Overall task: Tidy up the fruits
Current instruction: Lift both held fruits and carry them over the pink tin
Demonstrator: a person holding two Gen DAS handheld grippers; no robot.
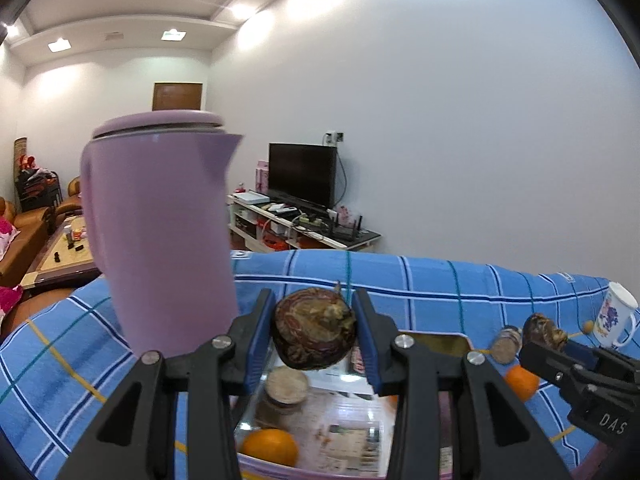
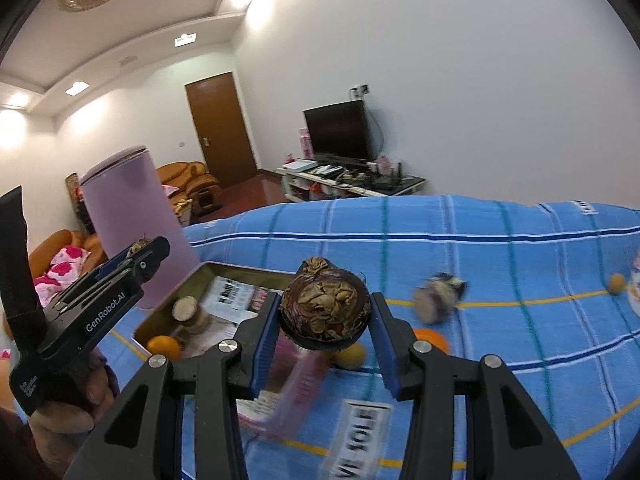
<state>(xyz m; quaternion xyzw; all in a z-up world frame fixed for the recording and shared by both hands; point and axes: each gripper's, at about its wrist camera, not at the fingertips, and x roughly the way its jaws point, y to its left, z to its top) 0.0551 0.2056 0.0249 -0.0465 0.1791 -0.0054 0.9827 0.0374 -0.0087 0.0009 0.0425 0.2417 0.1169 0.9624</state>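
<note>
My left gripper is shut on a dark brown mangosteen, held above an open tin box. In the box lie an orange and a brown round fruit. My right gripper is shut on a second mangosteen, held above the blue checked cloth just right of the box. The right gripper also shows in the left wrist view at the right. On the cloth lie another brown fruit, an orange and a yellow fruit.
A tall lilac jug with a lid stands left of the box. A white patterned mug stands at the far right of the cloth, with a small yellow-brown fruit beside it. A printed paper lies near the front.
</note>
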